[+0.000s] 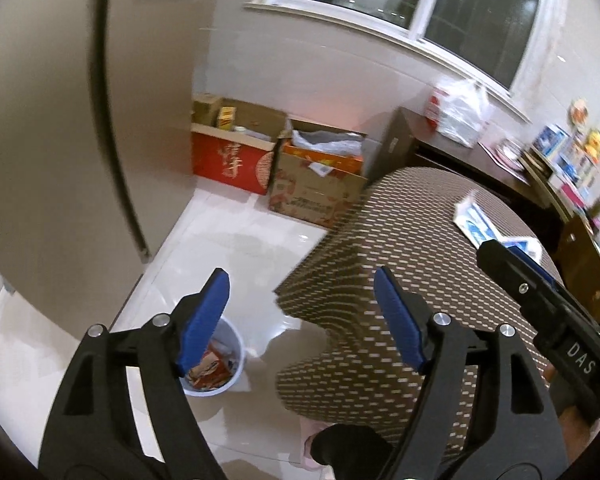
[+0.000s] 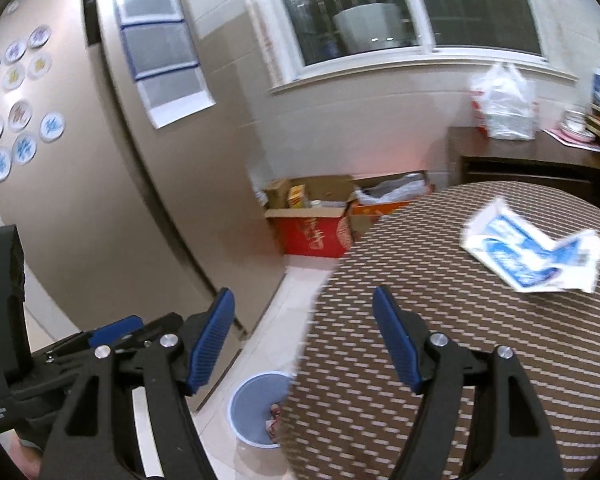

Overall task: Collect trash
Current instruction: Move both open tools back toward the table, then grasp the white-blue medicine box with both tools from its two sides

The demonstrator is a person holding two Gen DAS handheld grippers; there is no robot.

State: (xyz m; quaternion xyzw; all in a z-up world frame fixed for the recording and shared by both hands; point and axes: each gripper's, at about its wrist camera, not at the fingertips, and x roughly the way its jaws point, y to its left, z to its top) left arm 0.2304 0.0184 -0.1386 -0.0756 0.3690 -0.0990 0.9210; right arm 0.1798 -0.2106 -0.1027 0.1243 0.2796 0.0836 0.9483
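One white bin point(image 1: 224, 364) on the floor holds crumpled wrappers point(image 1: 210, 372).

The left gripper point(image 1: 302, 322) fills the lower frame, its blue-padded jaws standing wide apart with nothing between them. Behind its left pad, at lower centre-left, a white bin point(image 1: 227, 368) on the pale floor point(image 1: 236, 240) holds crumpled packaging. A table with a brown patterned cloth point(image 1: 400, 240) takes up the centre right; a blue-and-white wrapper point(image 1: 482, 226) lies on it towards the right edge. The right gripper point(image 1: 540, 292) reaches in from the right. Two open cardboard boxes point(image 1: 276, 160) stand against the wall below a window point(image 1: 420, 4), at centre.
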